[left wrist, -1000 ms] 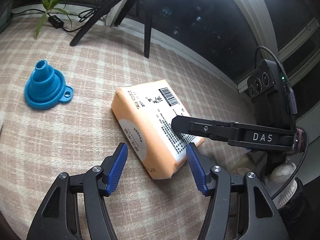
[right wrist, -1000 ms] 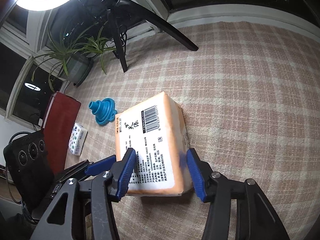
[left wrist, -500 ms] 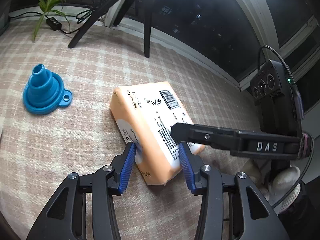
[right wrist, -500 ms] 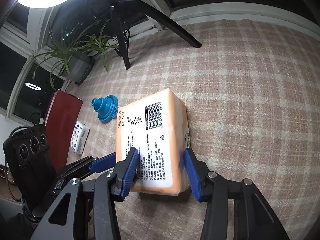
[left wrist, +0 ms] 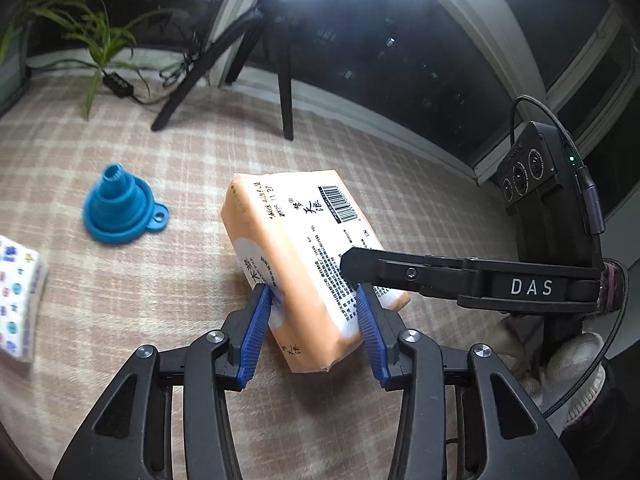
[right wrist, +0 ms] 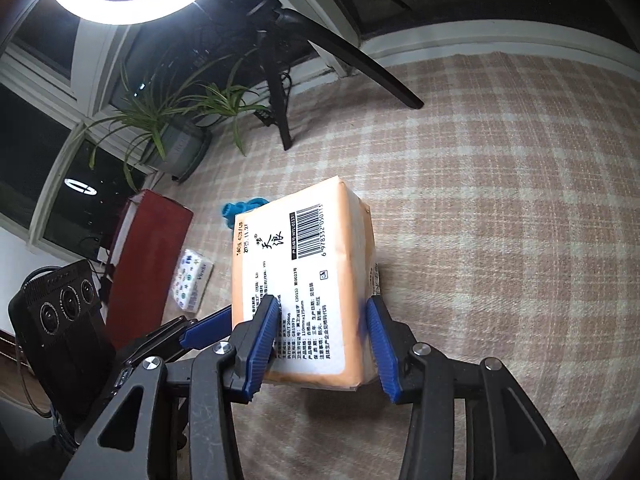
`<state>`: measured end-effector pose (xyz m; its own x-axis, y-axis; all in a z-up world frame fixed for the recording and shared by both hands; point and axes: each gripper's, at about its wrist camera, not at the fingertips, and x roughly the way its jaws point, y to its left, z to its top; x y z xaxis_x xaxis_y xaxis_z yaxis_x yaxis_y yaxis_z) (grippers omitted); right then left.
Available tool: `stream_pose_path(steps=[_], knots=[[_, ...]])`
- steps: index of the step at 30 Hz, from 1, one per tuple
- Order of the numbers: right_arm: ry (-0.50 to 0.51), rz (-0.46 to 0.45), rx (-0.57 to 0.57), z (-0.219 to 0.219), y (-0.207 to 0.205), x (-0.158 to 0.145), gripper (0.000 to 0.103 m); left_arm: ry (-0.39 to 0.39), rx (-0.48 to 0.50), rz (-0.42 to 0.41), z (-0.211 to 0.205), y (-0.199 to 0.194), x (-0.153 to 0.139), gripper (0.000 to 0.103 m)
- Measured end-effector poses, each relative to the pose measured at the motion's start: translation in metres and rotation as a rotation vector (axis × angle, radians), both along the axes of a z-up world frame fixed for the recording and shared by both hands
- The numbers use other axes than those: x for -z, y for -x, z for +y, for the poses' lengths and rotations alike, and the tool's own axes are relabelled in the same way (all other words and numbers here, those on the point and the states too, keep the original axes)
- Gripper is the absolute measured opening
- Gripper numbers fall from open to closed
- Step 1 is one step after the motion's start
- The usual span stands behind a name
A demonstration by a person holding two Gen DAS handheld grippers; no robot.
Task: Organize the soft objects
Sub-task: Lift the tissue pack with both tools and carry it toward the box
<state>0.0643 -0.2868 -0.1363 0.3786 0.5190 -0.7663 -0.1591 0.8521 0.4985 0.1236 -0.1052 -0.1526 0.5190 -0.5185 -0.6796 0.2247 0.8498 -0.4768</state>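
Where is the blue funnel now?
In the left wrist view, the funnel stands on the checked cloth, left of the orange pack and apart from it, beyond the small patterned pack.

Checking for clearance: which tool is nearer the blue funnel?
Left. The left tool grips the orange tissue pack on the side facing the blue funnel. The right tool grips the pack's far side; there the funnel peeks out behind the pack.

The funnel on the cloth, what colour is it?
Blue. The funnel shows best in the left wrist view; the tissue pack mostly hides it in the right.
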Motion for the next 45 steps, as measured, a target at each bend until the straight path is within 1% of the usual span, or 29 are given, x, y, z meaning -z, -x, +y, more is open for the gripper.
stream_pose_path(steps=[5,11,15,21,34,39,45], knots=[[-0.006,-0.041,-0.016,0.019,0.008,-0.021,0.042,0.000,-0.027,-0.041,0.014,0.011,-0.018,0.042],[-0.005,-0.094,-0.063,0.056,0.013,-0.050,0.042,-0.003,-0.076,-0.104,0.041,0.026,-0.043,0.042],[-0.010,-0.129,-0.104,0.083,0.012,-0.067,0.042,0.004,-0.129,-0.140,0.067,0.038,-0.059,0.042],[-0.030,-0.164,-0.172,0.129,0.010,-0.085,0.042,0.008,-0.206,-0.183,0.109,0.053,-0.074,0.042],[-0.060,-0.208,-0.314,0.223,-0.001,-0.106,0.042,-0.008,-0.389,-0.239,0.194,0.084,-0.097,0.042],[-0.071,-0.211,-0.360,0.260,-0.005,-0.108,0.042,-0.023,-0.453,-0.240,0.225,0.093,-0.101,0.042],[-0.073,-0.206,-0.411,0.302,-0.012,-0.106,0.042,-0.041,-0.501,-0.226,0.258,0.101,-0.102,0.042]])
